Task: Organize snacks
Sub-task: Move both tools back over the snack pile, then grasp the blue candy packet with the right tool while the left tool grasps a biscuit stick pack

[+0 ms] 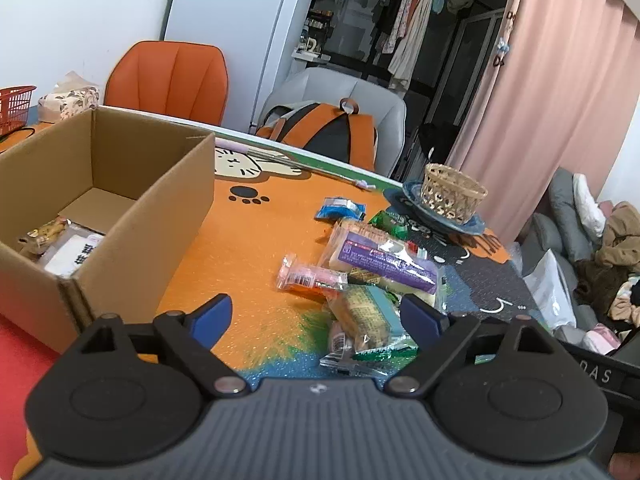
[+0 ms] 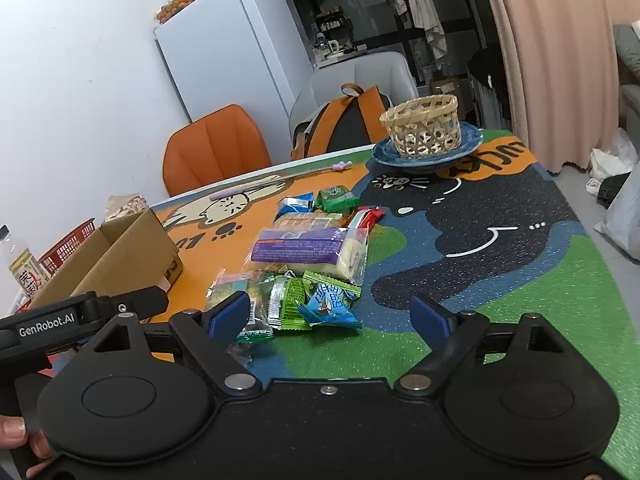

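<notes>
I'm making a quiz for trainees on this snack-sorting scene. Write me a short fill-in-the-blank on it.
1. The woven basket stands on a blue ____.
2. The cardboard box already holds some ____.
3. The large snack pack in the pile has a ____ label.
4. Both the left gripper and right gripper are ____.

Missing words: plate; snacks; purple; open

Below me the cartoon-cat table mat (image 2: 500, 264) carries a cardboard box (image 1: 120, 208), a loose heap of snack packets (image 2: 308, 256), and a blue plate (image 2: 428, 152) under a woven basket (image 2: 424, 126).
</notes>
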Available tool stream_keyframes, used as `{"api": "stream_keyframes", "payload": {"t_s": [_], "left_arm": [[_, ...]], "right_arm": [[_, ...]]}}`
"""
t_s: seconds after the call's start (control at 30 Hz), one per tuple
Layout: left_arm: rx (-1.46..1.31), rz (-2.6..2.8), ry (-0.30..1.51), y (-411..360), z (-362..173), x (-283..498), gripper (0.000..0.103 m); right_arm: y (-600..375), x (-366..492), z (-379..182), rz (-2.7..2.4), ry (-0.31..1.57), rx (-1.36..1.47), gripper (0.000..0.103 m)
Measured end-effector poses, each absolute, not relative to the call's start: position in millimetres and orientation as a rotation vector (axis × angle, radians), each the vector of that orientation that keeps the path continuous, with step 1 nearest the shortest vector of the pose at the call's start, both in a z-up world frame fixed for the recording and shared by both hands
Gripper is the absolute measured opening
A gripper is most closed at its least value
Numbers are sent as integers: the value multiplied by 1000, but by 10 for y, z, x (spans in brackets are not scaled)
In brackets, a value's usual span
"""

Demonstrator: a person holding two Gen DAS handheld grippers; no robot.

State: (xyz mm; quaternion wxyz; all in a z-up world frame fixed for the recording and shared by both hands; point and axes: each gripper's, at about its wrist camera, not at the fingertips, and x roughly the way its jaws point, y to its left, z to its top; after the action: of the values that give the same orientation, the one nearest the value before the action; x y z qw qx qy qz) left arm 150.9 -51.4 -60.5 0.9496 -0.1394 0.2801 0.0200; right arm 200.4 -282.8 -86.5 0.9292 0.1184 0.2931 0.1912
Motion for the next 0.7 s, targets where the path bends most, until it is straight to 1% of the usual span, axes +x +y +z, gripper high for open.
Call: {"api": "stream_keyframes", "payload": {"t_s": [0.2,0.4,0.47,0.53,0.6,0.63,0.67,0.7], "left_arm": [[-251,42,584,-611,-643,1632,90],[-243,49,596,-666,-683,1771,87],[-244,53,600,-677,-697,1814,86],[-241,57,605,-693,-714,1850,86],[-235,56,610,-709,-735,1873,86],[-231,56,613,-719,-746,1884,86],[-227,56,615,-731,-754,1897,85],[-225,57,617,-738,-765,1906,86]], "right_arm": [[-2756,2174,-959,417,622,253,82],[-2689,2325,-1035,441,644,258,78],[-2669,2372,-1056,445,657,260,74],[-2661,2422,-1092,446,668,266,73],[-2654,2467,-1146,441,686,276,66],[-2652,2479,-1177,442,685,281,61],[-2654,2473,-1182,437,671,277,53],[-2656,2474,-1193,432,669,276,50]]}}
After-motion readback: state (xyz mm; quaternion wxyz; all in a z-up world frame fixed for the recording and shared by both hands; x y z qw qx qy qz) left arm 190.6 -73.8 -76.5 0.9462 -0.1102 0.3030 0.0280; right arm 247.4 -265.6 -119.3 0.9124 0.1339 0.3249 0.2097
